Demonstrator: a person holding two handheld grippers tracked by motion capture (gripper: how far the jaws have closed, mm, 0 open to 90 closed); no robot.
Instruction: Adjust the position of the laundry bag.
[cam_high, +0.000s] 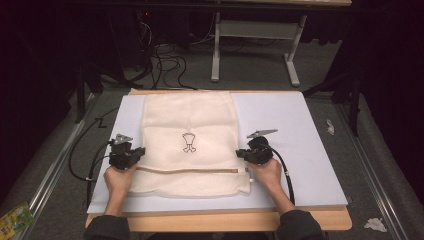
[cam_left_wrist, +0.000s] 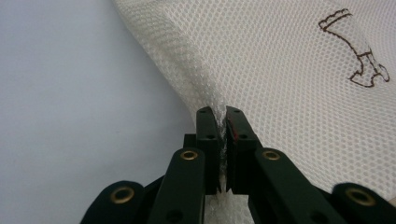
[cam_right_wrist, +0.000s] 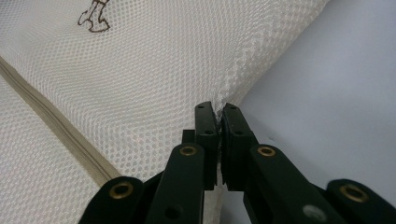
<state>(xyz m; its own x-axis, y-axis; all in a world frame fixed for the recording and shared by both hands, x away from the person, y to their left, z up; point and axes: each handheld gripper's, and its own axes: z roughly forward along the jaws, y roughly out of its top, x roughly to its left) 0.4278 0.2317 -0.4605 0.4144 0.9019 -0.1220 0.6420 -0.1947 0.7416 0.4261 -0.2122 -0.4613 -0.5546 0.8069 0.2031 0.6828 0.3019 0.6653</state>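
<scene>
Nearest the person, the front strip of the mesh laundry bag lies flat on the pale board, just this side of the zipper that runs across the bag from edge to edge. The zipper looks shut along what shows of it (its pull seems to sit at the right end, though it is too small to be sure).

At the line of the zipper both tools are at work. The left gripper has its jaws pressed together on the bag's left side edge — a thin pleat of mesh stands pinched between them. The right gripper pinches the right side edge the same way.

So the grasp looks done on both sides, and the fabric rises a little into each pinch. What is left, as I judge it, is the move itself — a lift, fold or pull — since the bag is still spread out full length.

Farther off, the bag's body with its small brown printed figure reaches to the board's far edge. It lies flat with no bulge, so it seems empty.
</scene>
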